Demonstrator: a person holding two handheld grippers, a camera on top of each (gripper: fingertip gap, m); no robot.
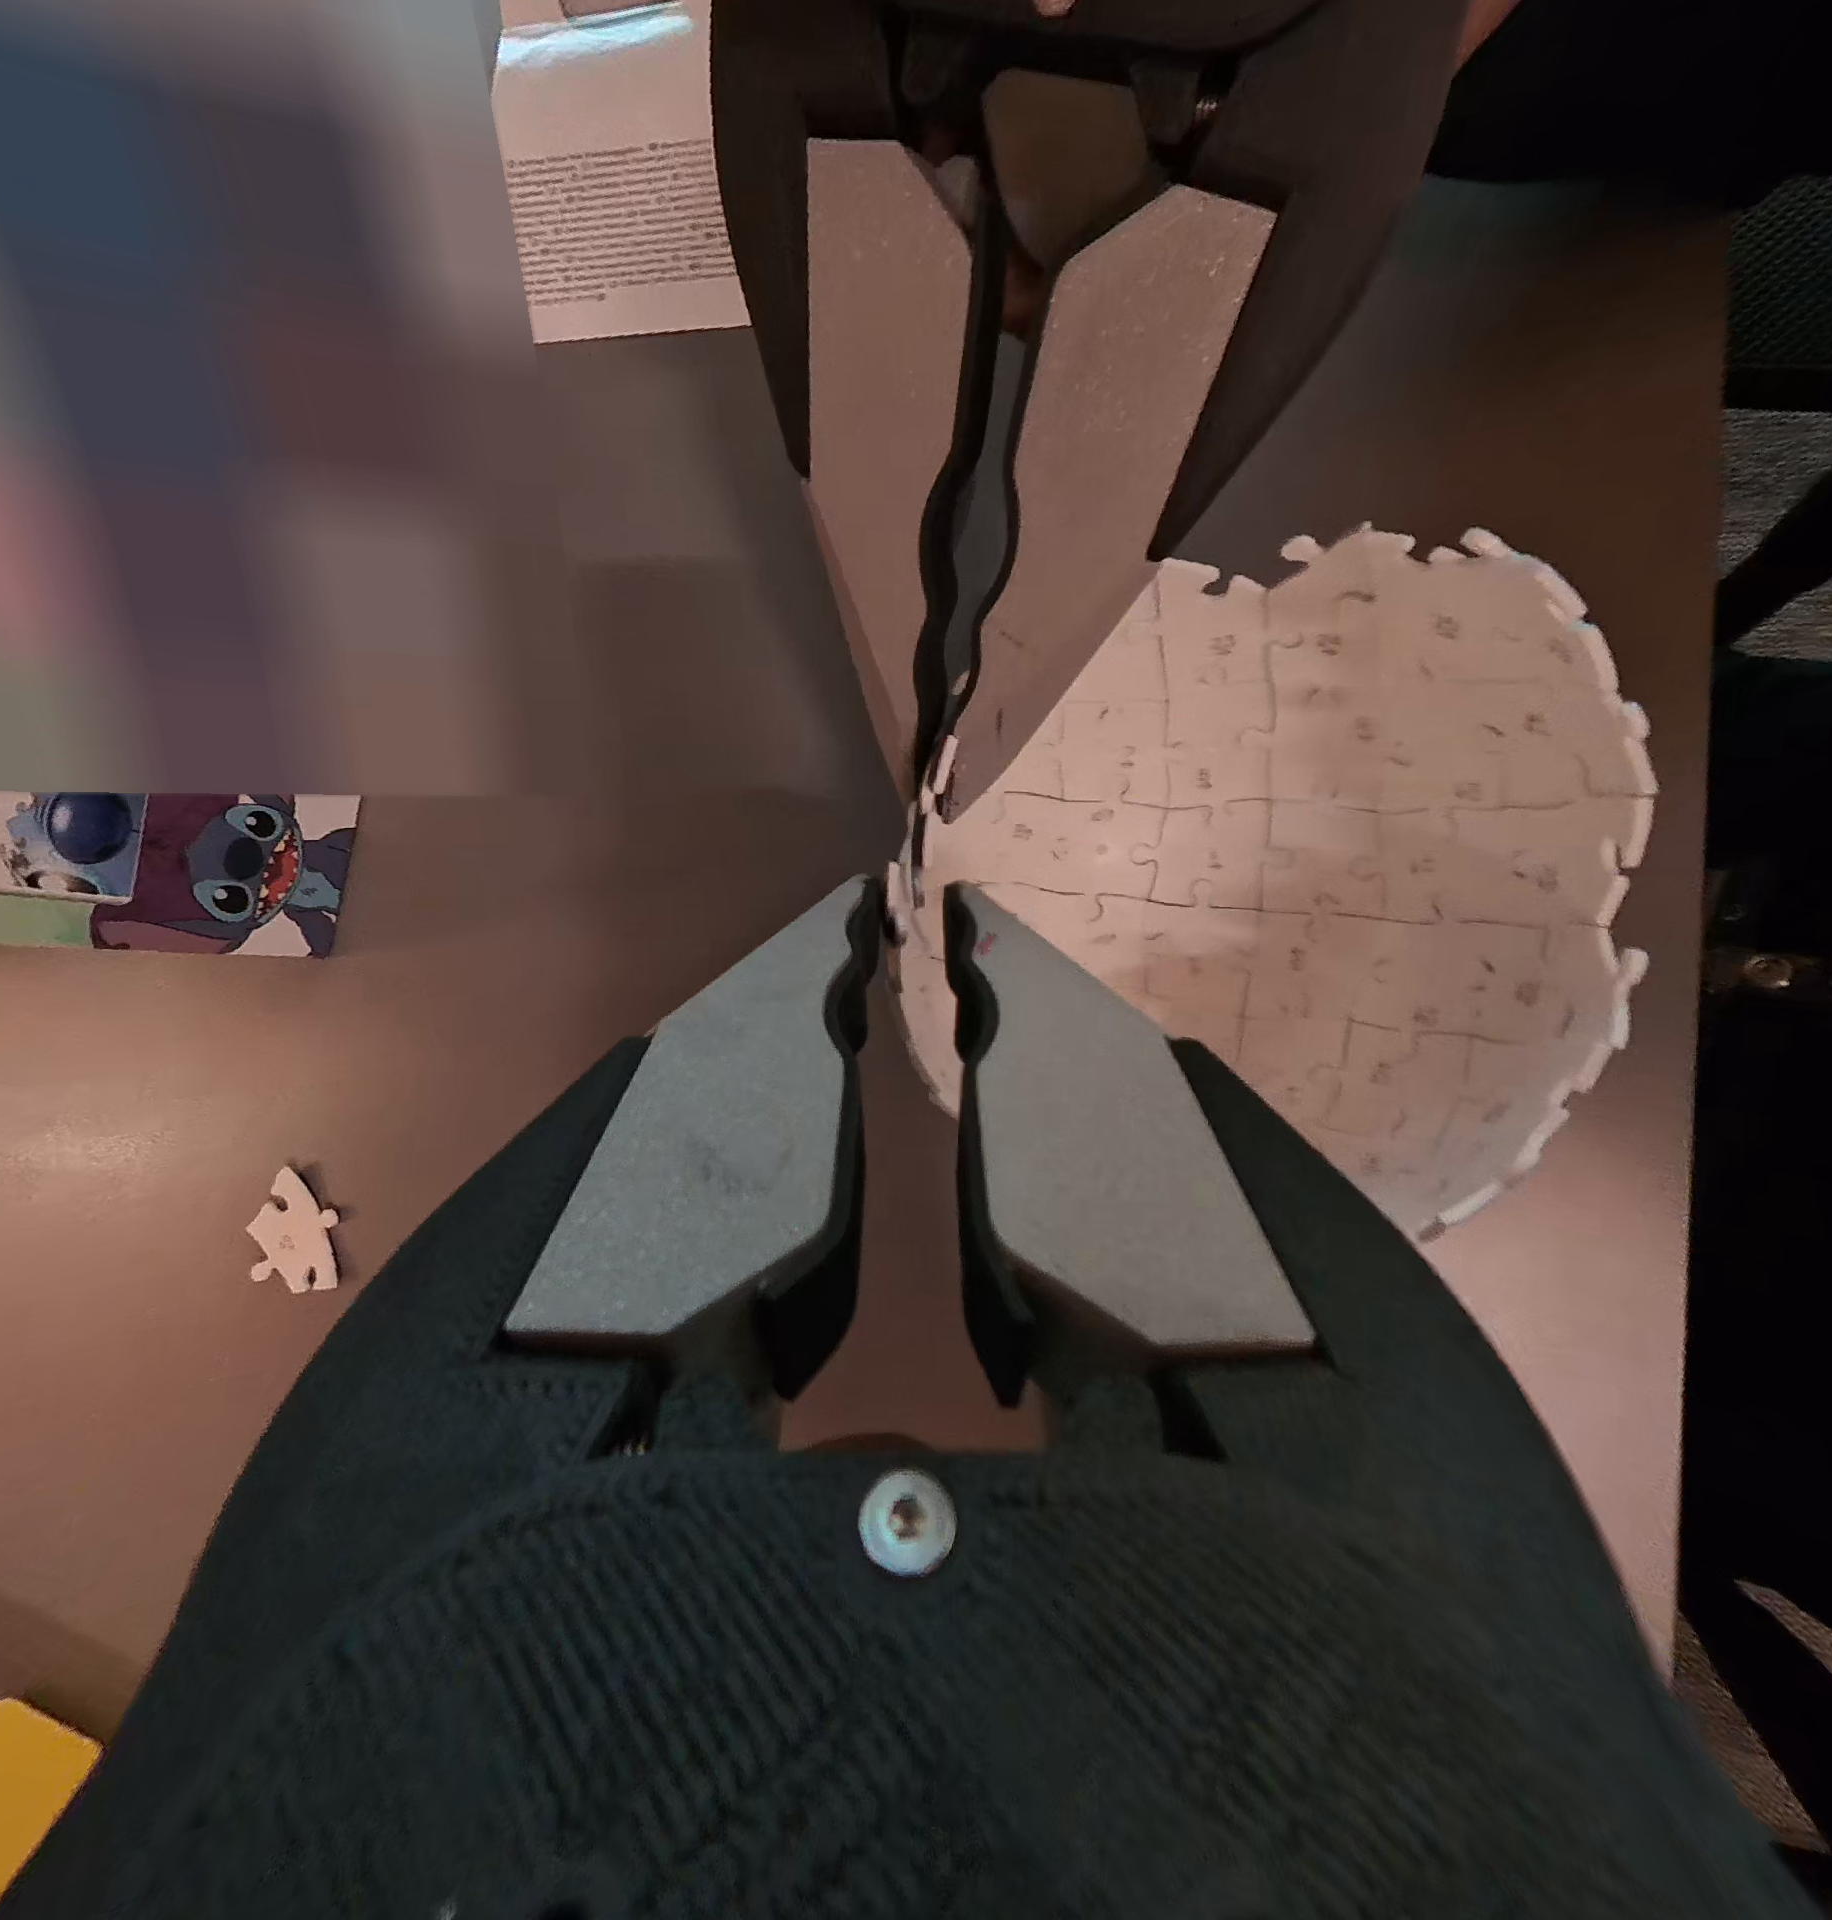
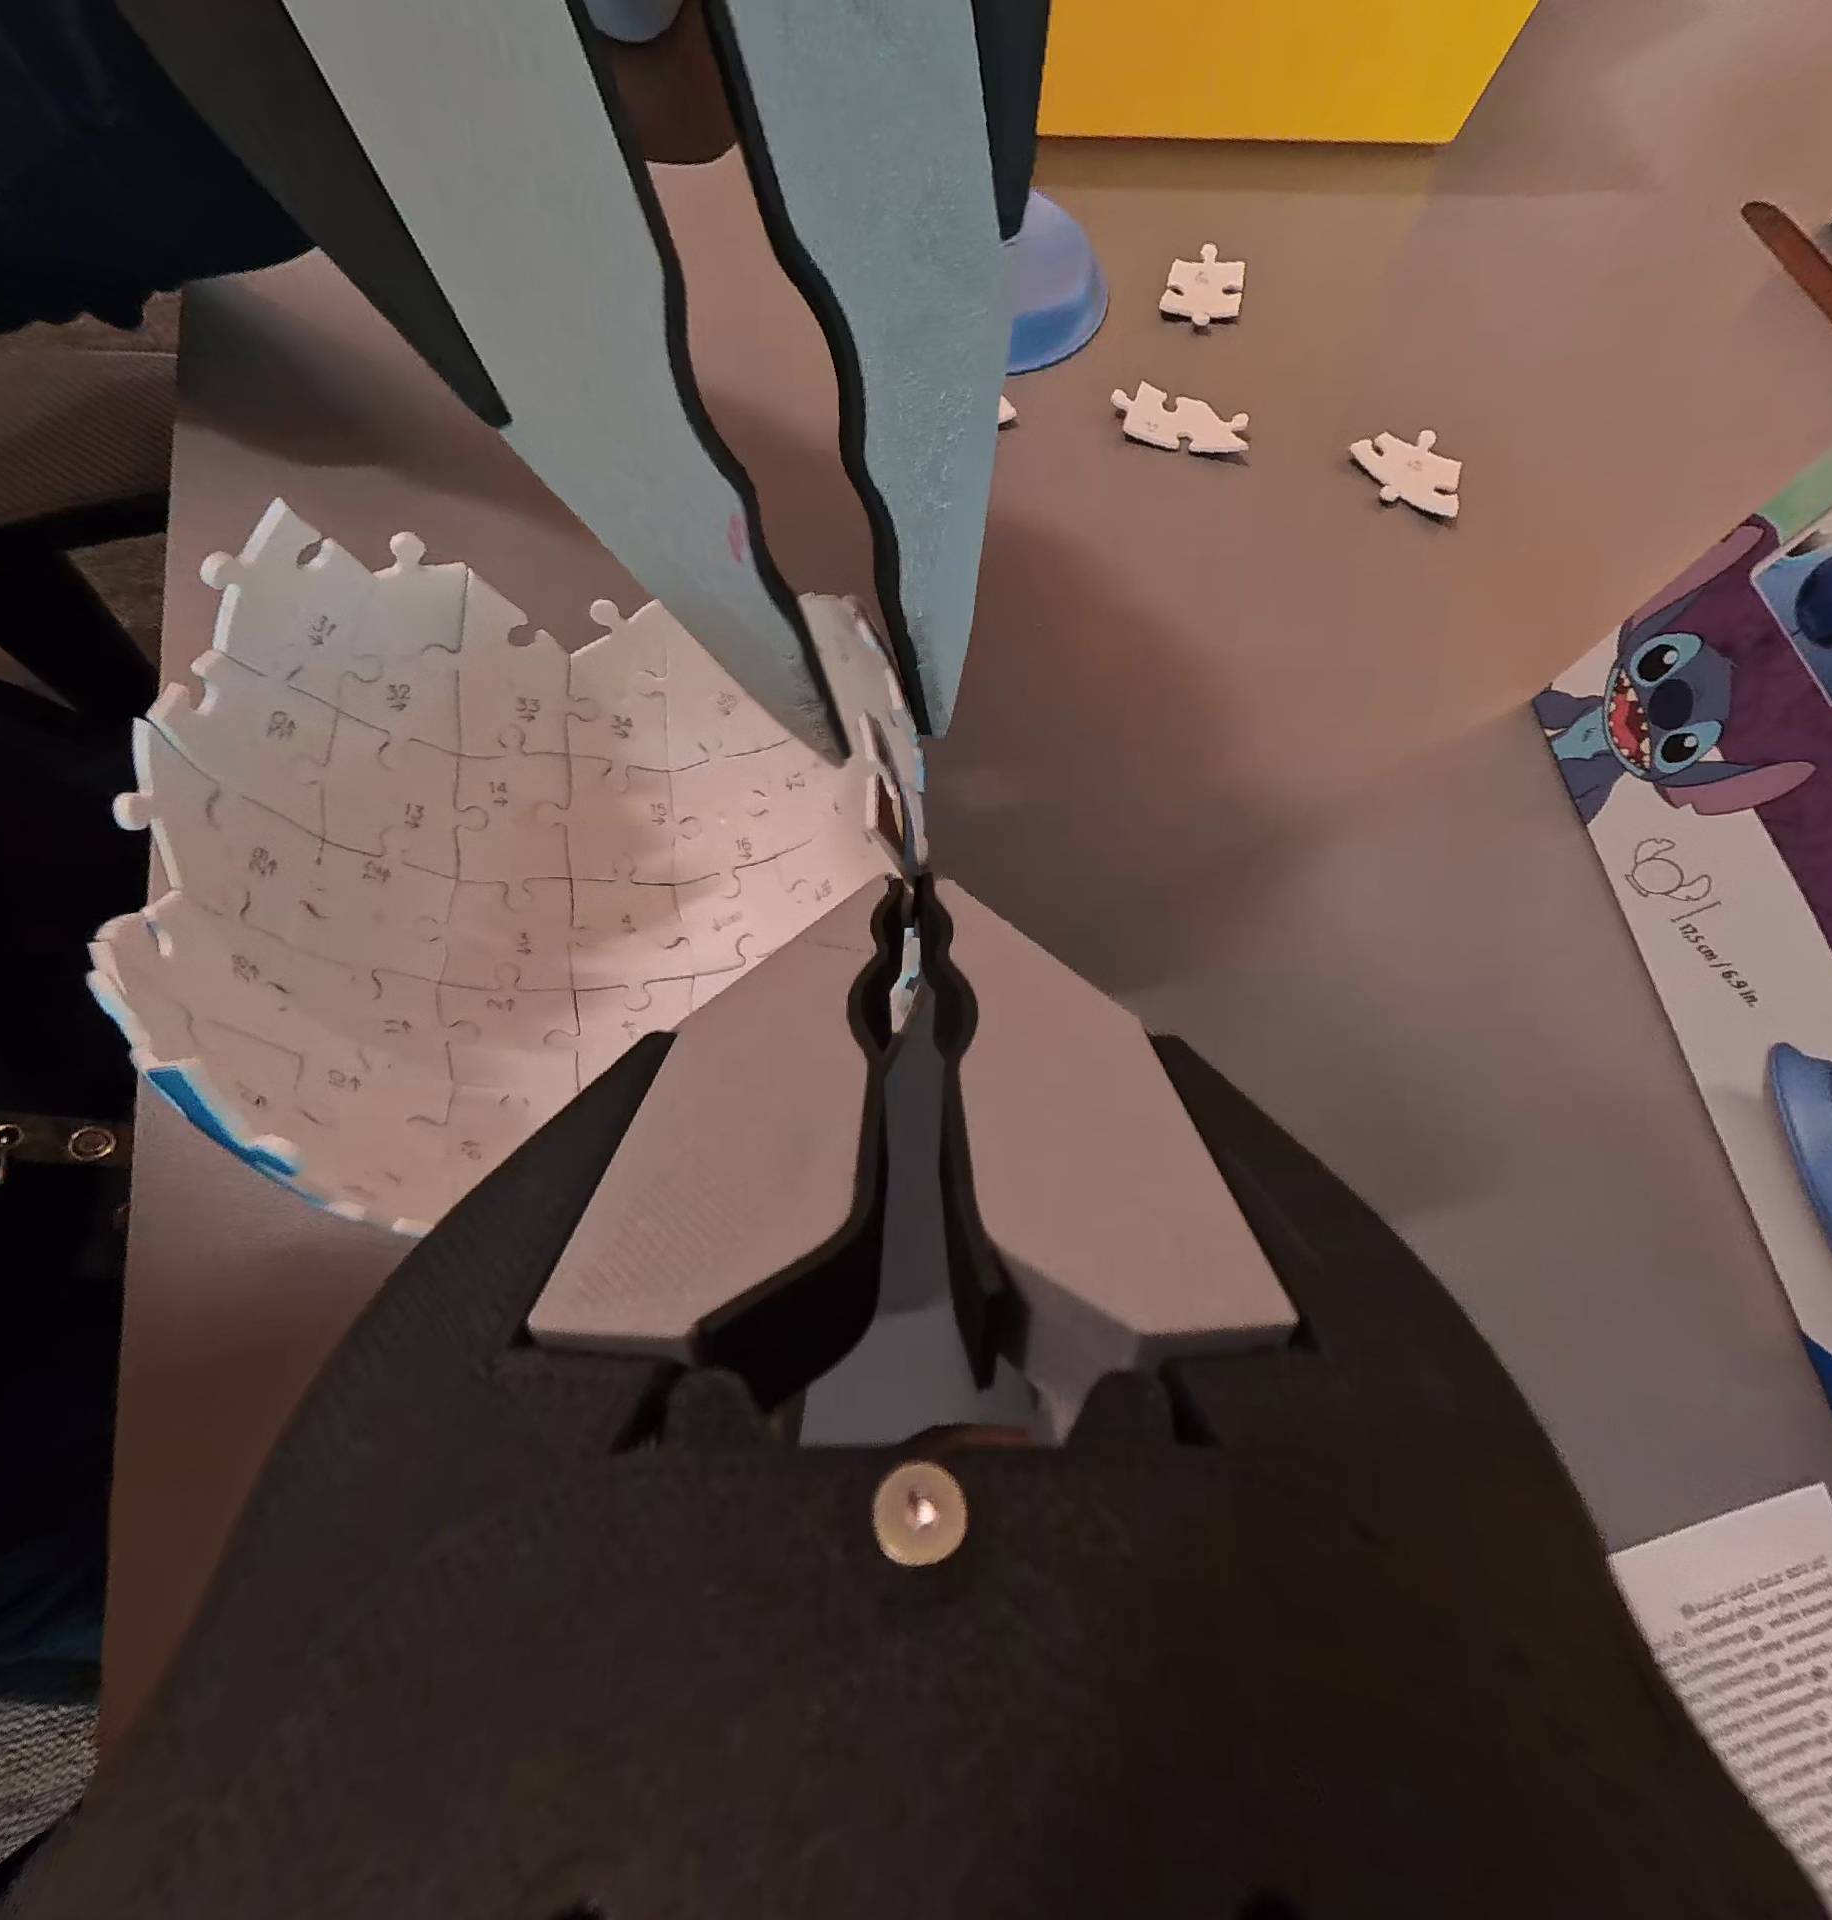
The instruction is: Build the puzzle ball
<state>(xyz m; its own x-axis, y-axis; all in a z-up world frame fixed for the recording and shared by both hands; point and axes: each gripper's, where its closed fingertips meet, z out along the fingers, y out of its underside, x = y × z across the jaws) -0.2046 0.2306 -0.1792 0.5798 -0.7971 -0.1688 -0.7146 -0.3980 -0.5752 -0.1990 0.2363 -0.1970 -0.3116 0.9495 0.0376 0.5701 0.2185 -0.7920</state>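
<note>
The half-built puzzle ball (image 1: 1307,873), a white bowl-shaped shell of joined pieces with its printed inner side facing the cameras, was held above the grey table (image 1: 476,1091). Both grippers met at the same place on the rim of this shell, from opposite directions.

The left gripper (image 1: 910,902) had its two fingers only slightly apart, and the toothed rim of the shell passed between the tips. Whether the tips really pressed on the rim I cannot tell, because a narrow gap was visible on each side. The right gripper (image 2: 917,904) was nearly closed; its wavy black pads pinched a small white-and-blue puzzle piece (image 2: 904,971) just at the rim of the shell.

In the right wrist view, the outer side of the shell showed a blue edge at its lower left part. Beyond the shell, three loose white pieces (image 2: 1182,416) lay face down on the table, near a blue stand (image 2: 1057,301) and a yellow box (image 2: 1255,73). To the right of the shell lay the puzzle box (image 2: 1722,748) with a blue cartoon figure on it, and nearer to the camera a white printed leaflet (image 2: 1743,1683).

In the left wrist view, one more loose piece (image 1: 294,1228) lay on the table to the left of the shell, well apart from it.
</note>
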